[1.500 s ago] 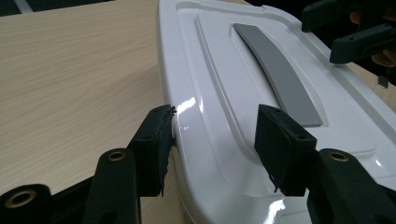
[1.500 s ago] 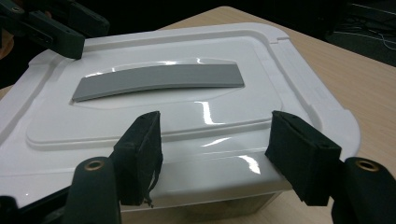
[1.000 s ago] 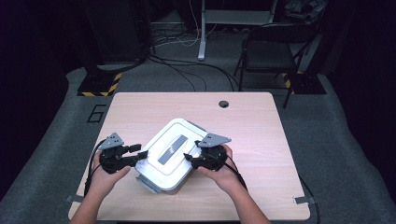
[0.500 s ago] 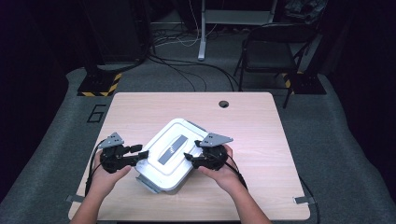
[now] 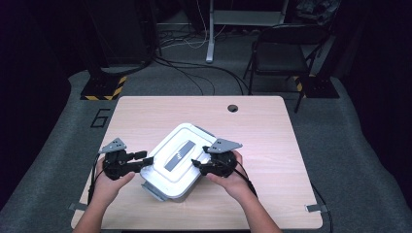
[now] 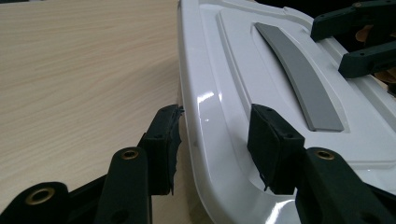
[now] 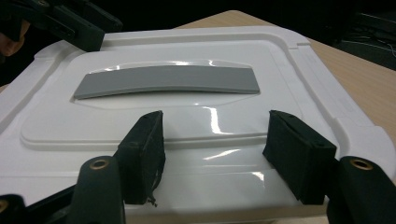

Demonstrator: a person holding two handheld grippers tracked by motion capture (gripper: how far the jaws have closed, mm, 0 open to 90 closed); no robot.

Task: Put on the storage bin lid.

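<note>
A pale wooden counter (image 5: 272, 145) is being worked at. At its near middle a white box (image 5: 176, 160), glossy-lidded with a grey handle strip (image 5: 178, 156), is being flanked: left hand-held gripper (image 6: 212, 140) is straddling its lid edge, right hand-held gripper (image 7: 215, 156) hovering apart. The lid is judged unopened.

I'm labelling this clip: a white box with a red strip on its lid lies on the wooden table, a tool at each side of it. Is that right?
Not quite: the strip on the lid is grey, not red, as the right gripper view shows. The rest holds: the white box lies on the wooden table, with the left tool and the right tool at its two sides.
</note>
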